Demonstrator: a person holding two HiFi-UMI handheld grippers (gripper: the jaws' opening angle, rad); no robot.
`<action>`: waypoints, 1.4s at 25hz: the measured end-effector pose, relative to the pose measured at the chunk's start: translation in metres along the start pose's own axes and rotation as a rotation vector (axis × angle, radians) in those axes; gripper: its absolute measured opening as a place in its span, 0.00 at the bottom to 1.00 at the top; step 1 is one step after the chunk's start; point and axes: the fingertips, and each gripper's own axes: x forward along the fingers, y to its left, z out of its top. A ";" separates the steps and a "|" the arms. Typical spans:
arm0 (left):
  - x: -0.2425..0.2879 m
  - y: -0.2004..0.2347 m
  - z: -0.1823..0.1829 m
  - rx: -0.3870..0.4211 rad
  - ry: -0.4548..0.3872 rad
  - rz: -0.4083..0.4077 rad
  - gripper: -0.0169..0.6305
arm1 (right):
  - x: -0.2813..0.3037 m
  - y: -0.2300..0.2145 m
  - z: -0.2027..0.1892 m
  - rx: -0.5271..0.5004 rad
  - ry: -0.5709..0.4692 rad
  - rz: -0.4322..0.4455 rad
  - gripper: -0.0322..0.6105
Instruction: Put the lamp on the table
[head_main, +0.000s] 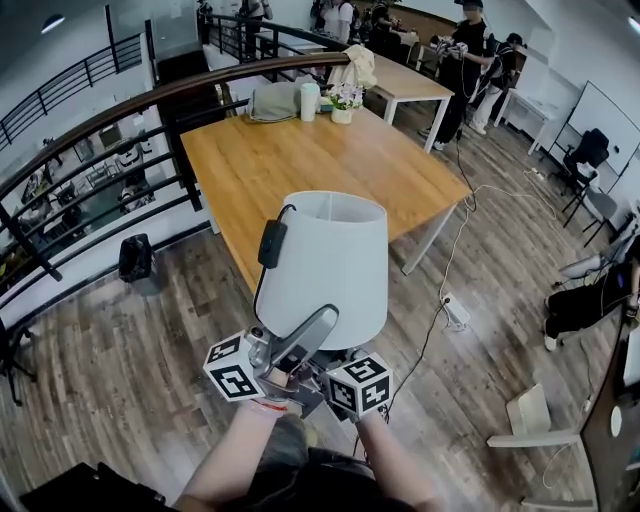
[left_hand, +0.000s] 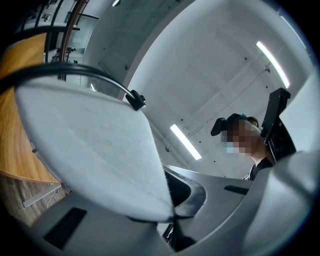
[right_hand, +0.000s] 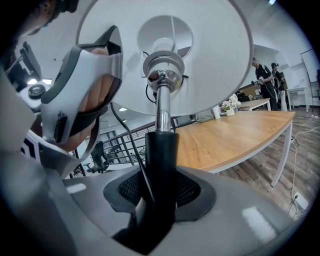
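Low centre, right gripper (right_hand: 159, 192) clamps the lamp (head_main: 325, 265) by its stem (right_hand: 161, 150), left gripper (left_hand: 172, 212) pinches the shade (left_hand: 95, 150). Likely mid-carry; next, set it upright on the table (head_main: 320, 165), upper centre.

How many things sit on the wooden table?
3, at the far end of the wooden table: grey bag, white cylinder, potted flowers. The lampshade hides part of it.

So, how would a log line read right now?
left gripper: clamps shade | right gripper: clamps pole | lamp: held up, not yet on table
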 end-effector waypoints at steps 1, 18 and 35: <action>0.003 0.003 -0.002 0.000 0.005 -0.002 0.03 | -0.001 -0.004 0.001 0.005 -0.002 -0.003 0.28; 0.065 0.085 0.003 -0.051 0.047 -0.036 0.03 | 0.017 -0.099 0.040 0.033 -0.022 -0.061 0.28; 0.137 0.197 0.038 -0.085 0.051 -0.050 0.03 | 0.060 -0.210 0.100 0.045 -0.011 -0.087 0.28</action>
